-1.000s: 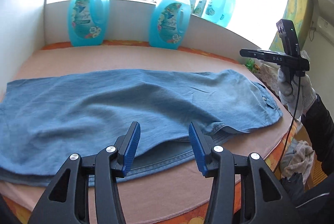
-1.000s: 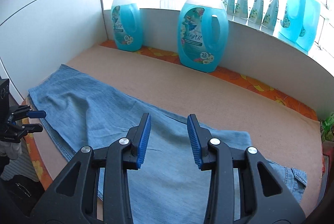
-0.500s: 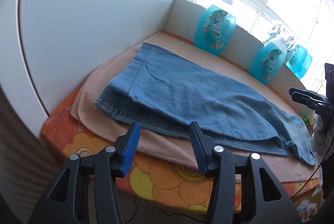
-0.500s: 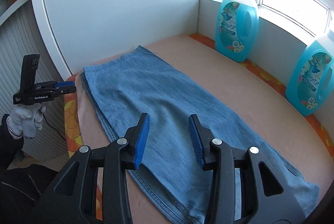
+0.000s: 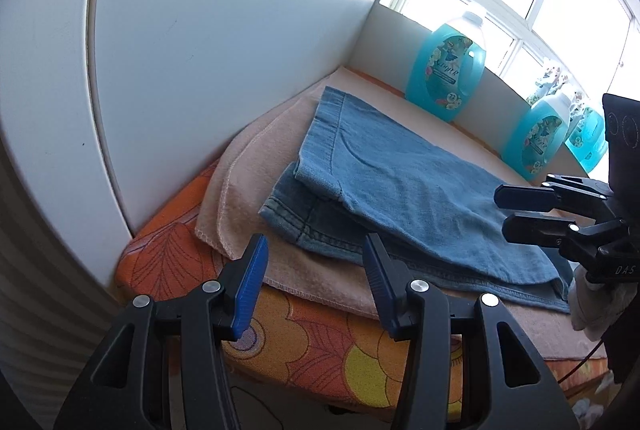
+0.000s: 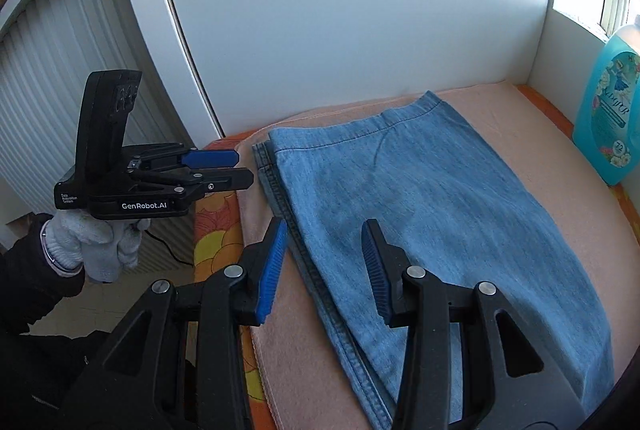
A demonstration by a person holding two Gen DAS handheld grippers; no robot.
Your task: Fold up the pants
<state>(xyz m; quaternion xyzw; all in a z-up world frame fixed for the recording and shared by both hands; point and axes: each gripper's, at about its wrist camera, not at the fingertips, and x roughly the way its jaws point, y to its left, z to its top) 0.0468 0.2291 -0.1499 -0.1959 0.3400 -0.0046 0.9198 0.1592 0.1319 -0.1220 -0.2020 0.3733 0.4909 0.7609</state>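
Left to right: left gripper held off the table's left end, jaws moderately parted, nothing between them. Jeans lie flat, legs stacked, on a peach towel over the table, hems at that left end. Right gripper hovers over the near seam, jaws likewise parted and empty. Judged step: hems to be taken. Both denim layers should be pinched together, towel left out, corners lifted evenly.
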